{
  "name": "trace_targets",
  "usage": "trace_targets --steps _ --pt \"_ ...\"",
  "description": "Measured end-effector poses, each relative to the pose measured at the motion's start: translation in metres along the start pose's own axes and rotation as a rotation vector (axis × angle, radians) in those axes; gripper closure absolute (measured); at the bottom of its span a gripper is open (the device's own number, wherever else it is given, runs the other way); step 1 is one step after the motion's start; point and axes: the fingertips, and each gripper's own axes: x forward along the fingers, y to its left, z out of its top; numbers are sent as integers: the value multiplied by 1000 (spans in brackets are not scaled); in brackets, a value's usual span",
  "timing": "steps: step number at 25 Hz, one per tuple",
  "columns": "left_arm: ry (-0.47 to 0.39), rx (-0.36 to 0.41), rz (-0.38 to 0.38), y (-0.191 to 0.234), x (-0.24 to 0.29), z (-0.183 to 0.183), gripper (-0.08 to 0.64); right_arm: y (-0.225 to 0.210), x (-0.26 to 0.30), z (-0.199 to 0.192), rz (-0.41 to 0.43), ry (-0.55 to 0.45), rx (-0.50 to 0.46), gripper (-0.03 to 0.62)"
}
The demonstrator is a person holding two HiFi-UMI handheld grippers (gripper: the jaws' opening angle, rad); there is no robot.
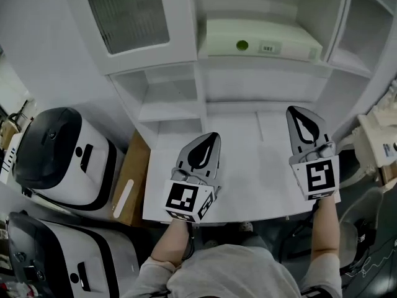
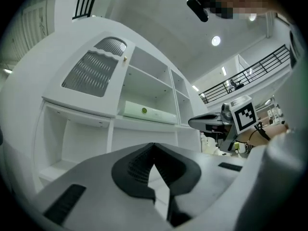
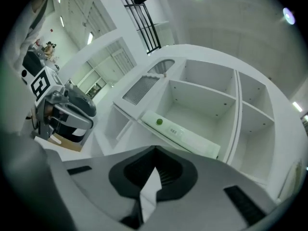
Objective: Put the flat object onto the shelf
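Head view, flat box: lying on shelf, seeming stiff, light; front edge suiting pinching.
Your left gripper, right gripper: jaws pressing together, empty.

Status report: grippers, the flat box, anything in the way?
Left gripper shut, empty. Right gripper shut, empty. Flat box lying on the shelf. Nothing seen blocking.

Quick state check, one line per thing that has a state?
flat box, lying on the shelf, nothing gripping it
left tool, shut, empty
right tool, shut, empty
cabinet door, closed
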Motion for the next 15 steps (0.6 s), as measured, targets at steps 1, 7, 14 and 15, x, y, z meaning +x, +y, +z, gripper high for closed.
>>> trace_targets --steps 1,7,14,15 --pt "1 -2 -14 -3 -1 -1 545 3 -6 0 -5 0 17 583" --pt "13 0 -101 -22 -10 -5 545 23 -36 0 -20 -20 43 583" --pt "20 0 -170 -40 -22 -9 545 45 -71 -15 -62 46 155 583" --pt "22 0 -178 -42 -24 -10 545 48 -76 -17 -68 54 172 583"
